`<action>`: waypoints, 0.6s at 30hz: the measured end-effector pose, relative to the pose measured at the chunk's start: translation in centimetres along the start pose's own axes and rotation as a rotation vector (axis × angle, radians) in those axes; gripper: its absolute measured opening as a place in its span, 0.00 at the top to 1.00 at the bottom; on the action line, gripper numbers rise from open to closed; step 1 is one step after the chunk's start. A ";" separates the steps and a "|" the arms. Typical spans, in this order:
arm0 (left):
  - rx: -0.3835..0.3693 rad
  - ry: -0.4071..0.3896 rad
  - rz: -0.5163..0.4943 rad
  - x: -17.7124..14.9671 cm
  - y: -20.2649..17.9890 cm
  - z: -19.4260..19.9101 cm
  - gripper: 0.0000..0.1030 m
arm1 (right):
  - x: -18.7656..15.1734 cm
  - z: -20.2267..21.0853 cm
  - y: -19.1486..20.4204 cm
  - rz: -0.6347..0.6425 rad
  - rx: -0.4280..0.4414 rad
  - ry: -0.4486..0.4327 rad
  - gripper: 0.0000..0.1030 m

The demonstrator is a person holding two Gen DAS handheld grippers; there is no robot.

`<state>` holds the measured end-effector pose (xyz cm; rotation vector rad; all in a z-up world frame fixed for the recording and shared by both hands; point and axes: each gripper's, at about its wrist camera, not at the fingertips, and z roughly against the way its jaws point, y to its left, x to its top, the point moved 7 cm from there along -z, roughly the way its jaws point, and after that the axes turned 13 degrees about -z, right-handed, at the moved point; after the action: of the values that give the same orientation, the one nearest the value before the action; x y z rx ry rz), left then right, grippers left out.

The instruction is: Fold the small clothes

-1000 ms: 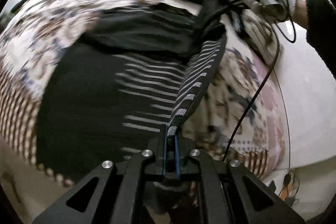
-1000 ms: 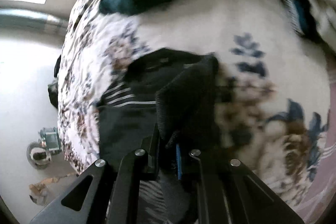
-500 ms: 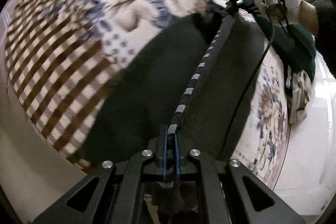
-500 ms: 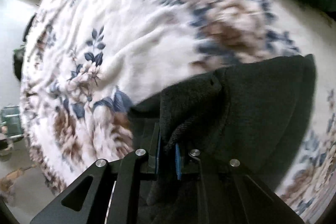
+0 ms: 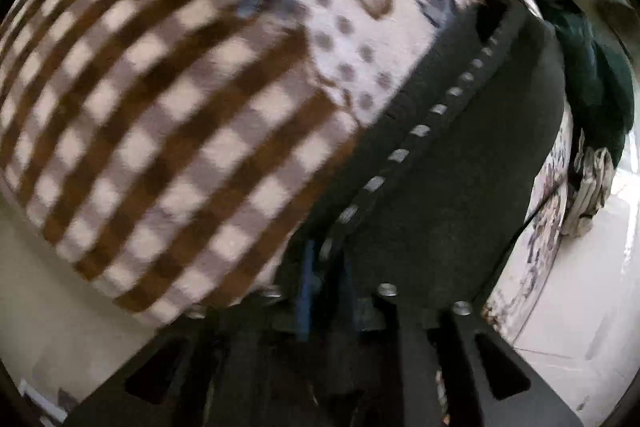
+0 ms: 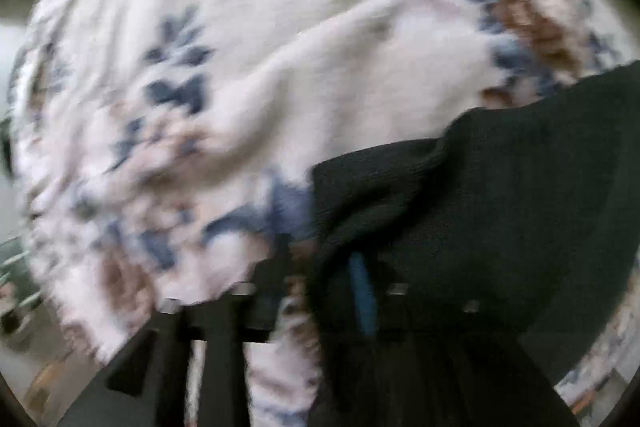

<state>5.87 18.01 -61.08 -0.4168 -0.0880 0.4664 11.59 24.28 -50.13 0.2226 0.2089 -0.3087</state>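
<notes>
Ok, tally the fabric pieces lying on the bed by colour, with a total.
Black with a striped edge: 1, the black garment between the fingers of both opening hand-held grippers.
Dark green: 1, the dark green garment at the far side.
Pale printed: 1, the crumpled pale cloth at the bed's edge.
Total: 3, all lying on the floral blanket.

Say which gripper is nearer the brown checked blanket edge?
Left. Left gripper: beside the brown checked blanket edge; right gripper: over flowers. Both jaws are opening, black cloth between.

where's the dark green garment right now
In the left wrist view the dark green garment lies bunched at the far right edge of the patterned blanket, just beyond the black garment and above a crumpled white cloth.
</notes>
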 end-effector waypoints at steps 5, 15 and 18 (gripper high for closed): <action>-0.007 -0.110 -0.034 6.3 -1.8 6.1 0.42 | -2.8 7.1 -3.4 0.042 0.341 0.061 0.42; -0.057 -0.198 -0.437 32.1 -17.9 -2.4 0.39 | -0.8 12.2 -22.3 -0.090 0.280 -0.253 0.42; -0.009 -0.099 -0.500 37.1 -20.7 -7.5 0.42 | 1.9 10.3 -24.2 -0.136 0.304 -0.277 0.42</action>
<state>48.93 15.28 -59.91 -0.3650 -0.2826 -0.0067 7.32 -1.26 -45.24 0.4635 -0.0987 -0.5028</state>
